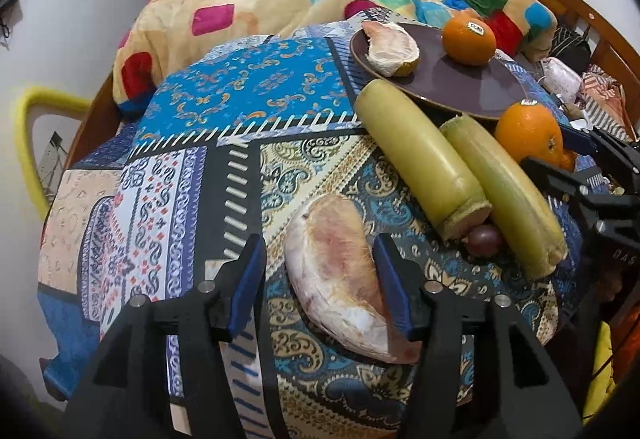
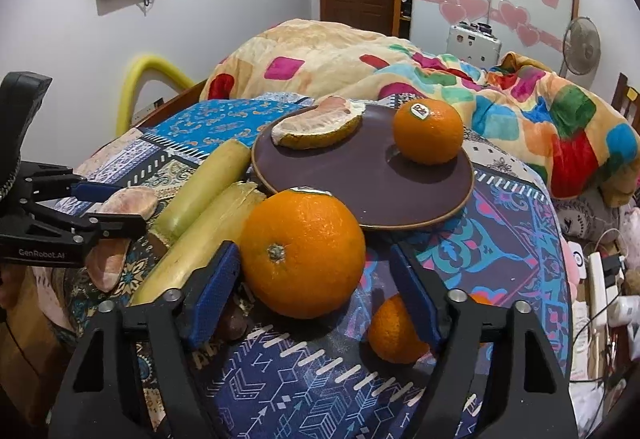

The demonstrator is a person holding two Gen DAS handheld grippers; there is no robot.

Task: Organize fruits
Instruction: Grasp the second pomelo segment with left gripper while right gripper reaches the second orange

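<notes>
Pomelo segment [image 1: 340, 275] between open left tongs [image 1: 320, 287], orange [image 2: 302, 251] between open right tongs [image 2: 316, 295]

Before you: plate [image 2: 420, 199] bearing a pomelo wedge [image 2: 316, 129] at left and an orange [image 2: 428, 131] at right; two sugarcane pieces [image 2: 200, 215] lie left of it.

Orange orange [image 2: 302, 253]; dark purple plate [image 2: 360, 179]; blue patchwork cloth [image 1: 240, 111].

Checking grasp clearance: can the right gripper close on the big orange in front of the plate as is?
Probably yes. The right gripper is open with the orange already between its fingers; the sugarcane piece crowds the left finger, and a smaller orange sits by the right one.
</notes>
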